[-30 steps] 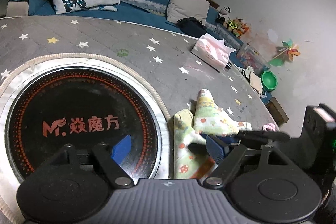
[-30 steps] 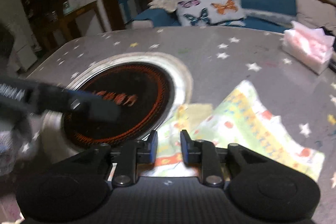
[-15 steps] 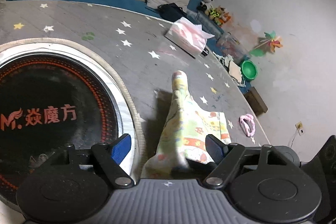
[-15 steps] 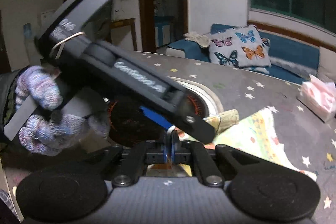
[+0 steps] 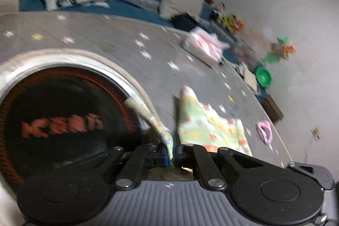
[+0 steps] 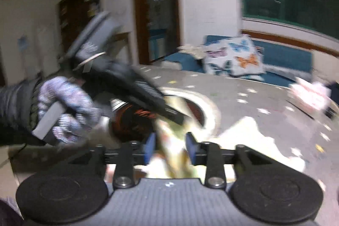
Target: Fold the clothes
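Big round table with the grey star cover and a black heater disc set in the middle. The little printed garment mostly lies on the cover right of the disc. The left gripper just clamped down on one corner. The right gripper just let go, jaws partway apart; blurry cloth looks loose between them.

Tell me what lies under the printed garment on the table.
The printed garment lies on the grey star-patterned table cover, its edge beside the round black cooktop. One corner is lifted in the left gripper. Whatever is directly beneath the cloth is covered.
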A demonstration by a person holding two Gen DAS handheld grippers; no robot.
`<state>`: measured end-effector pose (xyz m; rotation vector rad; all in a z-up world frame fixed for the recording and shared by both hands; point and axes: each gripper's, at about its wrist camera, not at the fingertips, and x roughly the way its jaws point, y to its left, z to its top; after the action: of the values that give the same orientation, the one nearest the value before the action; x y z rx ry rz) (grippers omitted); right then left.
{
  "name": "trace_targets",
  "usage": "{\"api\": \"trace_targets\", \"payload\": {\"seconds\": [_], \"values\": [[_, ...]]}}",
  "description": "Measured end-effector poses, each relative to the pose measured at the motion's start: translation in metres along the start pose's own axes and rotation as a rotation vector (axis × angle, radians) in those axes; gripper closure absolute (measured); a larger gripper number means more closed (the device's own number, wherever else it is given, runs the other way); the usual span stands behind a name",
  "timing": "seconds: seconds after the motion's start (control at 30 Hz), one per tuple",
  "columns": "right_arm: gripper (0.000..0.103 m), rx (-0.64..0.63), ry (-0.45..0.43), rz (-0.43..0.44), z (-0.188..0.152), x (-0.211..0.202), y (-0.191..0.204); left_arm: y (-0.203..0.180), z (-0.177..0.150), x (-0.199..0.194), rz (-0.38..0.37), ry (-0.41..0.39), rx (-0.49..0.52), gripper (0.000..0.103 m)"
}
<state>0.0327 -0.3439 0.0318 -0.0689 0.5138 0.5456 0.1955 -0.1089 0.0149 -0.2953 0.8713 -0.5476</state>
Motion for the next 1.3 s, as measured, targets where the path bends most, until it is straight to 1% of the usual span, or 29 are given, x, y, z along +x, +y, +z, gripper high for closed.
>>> {"api": "trace_targets", "payload": {"seconds": [0.03,0.1,0.2,0.3,0.37,0.4,0.47,0.53,0.63,0.73,1.0,1.1,1.17,1.2,1.23,1.27,1.3], "values": [[0.064,0.036,-0.006,-0.05,0.0,-0.007,-0.008,0.005,0.004,-0.01,0.024,-0.03,-0.001,0.099],[0.064,0.088,-0.014,-0.123,0.0,-0.016,-0.02,0.017,0.011,-0.031,0.072,-0.09,-0.005,0.099],[0.064,0.192,-0.019,-0.214,-0.002,-0.029,-0.048,0.039,0.024,-0.068,0.148,-0.183,-0.02,0.099],[0.064,0.237,0.004,-0.248,-0.006,-0.033,-0.057,0.064,0.037,-0.11,0.243,-0.273,-0.048,0.099],[0.064,0.231,0.041,-0.249,-0.003,-0.022,-0.058,0.081,0.039,-0.136,0.327,-0.31,-0.061,0.099],[0.064,0.223,0.063,-0.244,-0.003,-0.014,-0.055,0.089,0.038,-0.144,0.364,-0.314,-0.068,0.099],[0.064,0.211,0.106,-0.242,0.001,0.013,-0.051,0.107,0.032,-0.158,0.442,-0.307,-0.086,0.099],[0.064,0.207,0.136,-0.249,0.0,0.033,-0.05,0.124,0.022,-0.163,0.505,-0.277,-0.107,0.099],[0.064,0.243,0.17,-0.254,0.001,0.06,-0.058,0.151,0.005,-0.165,0.584,-0.198,-0.165,0.099],[0.064,0.264,0.192,-0.253,0.004,0.081,-0.063,0.18,-0.01,-0.173,0.62,-0.149,-0.229,0.099],[0.065,0.257,0.237,-0.218,0.017,0.138,-0.063,0.202,-0.029,-0.193,0.688,-0.101,-0.257,0.098],[0.066,0.222,0.238,-0.216,0.024,0.151,-0.053,0.209,-0.031,-0.197,0.689,-0.066,-0.27,0.092],[0.066,0.14,0.229,-0.219,0.03,0.154,-0.036,0.211,-0.029,-0.201,0.691,-0.062,-0.264,0.089],[0.066,0.095,0.226,-0.213,0.032,0.155,-0.028,0.211,-0.028,-0.203,0.697,-0.062,-0.258,0.084],[0.066,0.064,0.229,-0.2,0.033,0.157,-0.022,0.211,-0.027,-0.206,0.703,-0.063,-0.252,0.073],[0.068,0.041,0.244,-0.185,0.034,0.16,-0.018,0.211,-0.025,-0.21,0.711,-0.075,-0.246,0.066],[0.07,0.018,0.258,-0.169,0.036,0.163,-0.013,0.21,-0.022,-0.214,0.719,-0.089,-0.24,0.055]]}}
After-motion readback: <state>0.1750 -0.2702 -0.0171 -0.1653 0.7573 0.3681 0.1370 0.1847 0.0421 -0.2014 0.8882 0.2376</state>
